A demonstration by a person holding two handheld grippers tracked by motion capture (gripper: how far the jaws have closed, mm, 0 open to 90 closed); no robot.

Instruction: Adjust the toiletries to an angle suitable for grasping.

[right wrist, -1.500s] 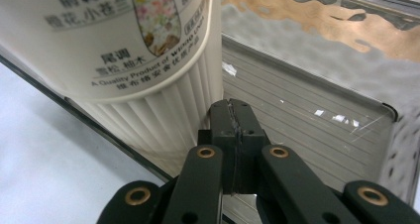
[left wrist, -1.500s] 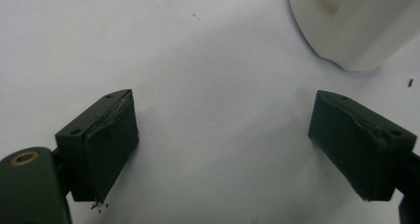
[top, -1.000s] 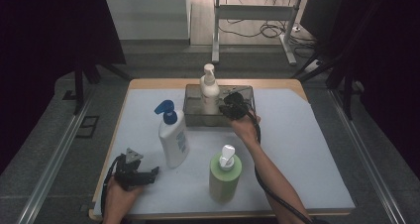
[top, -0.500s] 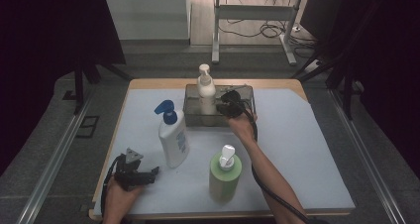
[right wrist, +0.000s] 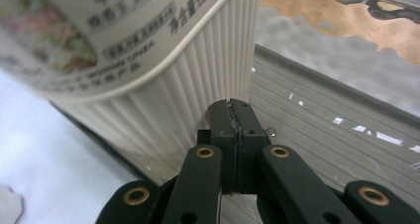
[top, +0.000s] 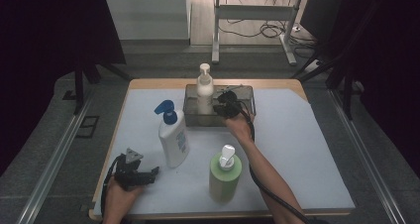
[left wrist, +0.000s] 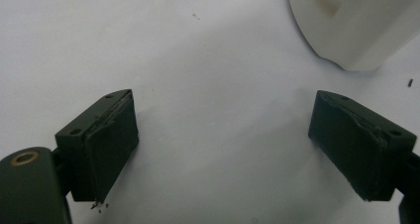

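Right tool point(top: 221, 104) at frame centre, jaws pressed together, gripping nothing, just beside cream pump bottle point(top: 204, 91) standing in grey tray point(top: 246, 93) at bench far edge. Left tool point(top: 148, 174) lower left, jaws wide apart, empty, resting on white bench cover point(top: 302, 149).

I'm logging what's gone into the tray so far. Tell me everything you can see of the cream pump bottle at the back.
The cream pump bottle stands upright in the left part of the grey tray at the table's far edge. It looks like plastic, with a white pump head and nozzle on top. Up close, its lower wall is finely ribbed, and a printed label with flowers and text wraps the body above. The right gripper, jaws shut and empty, sits right beside its base; whether they touch is unclear.
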